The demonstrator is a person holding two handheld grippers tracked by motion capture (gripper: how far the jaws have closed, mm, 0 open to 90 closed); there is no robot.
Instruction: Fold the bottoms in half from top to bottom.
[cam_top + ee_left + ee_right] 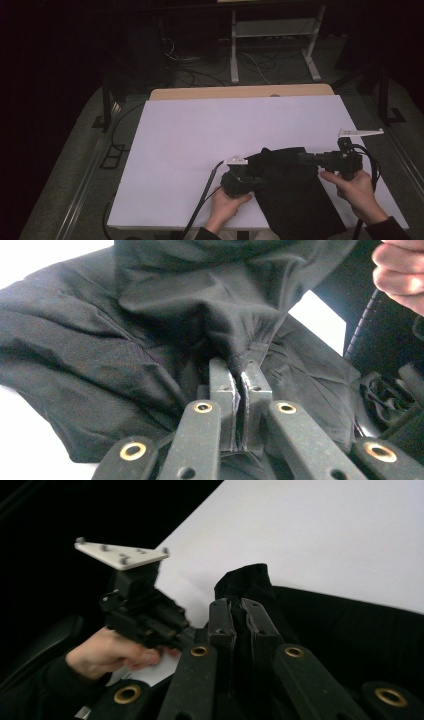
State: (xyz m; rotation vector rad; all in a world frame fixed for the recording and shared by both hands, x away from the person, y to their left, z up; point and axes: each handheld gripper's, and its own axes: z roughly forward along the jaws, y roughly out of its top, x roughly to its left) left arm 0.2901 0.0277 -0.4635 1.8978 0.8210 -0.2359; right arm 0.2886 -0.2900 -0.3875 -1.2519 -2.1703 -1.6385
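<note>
one black, soft woven cloth garment [290,190] is seen at the lower centre-right of the high view, spread on the white-covered bench [200,140] and hanging over its near edge. two tools are counted. the left tool [239,371] is seen in the left gripper view with its jaws pressed together on a pinched ridge of the cloth at the middle of the frame; in the high view this grip sits at the garment's left edge. the right tool [239,605] is likewise clamped on a fold of the cloth, seen in the right gripper view at the centre of the frame, at the garment's upper right part in the high view. the garment is judged light, limp and not fragile; it is expected to sag and crease between the two grips, and thin layers may slip if only a little cloth is caught. hold is best taken at hems or corners, where the cloth is doubled, with the two grips well apart so that an edge can be kept taut.
</note>
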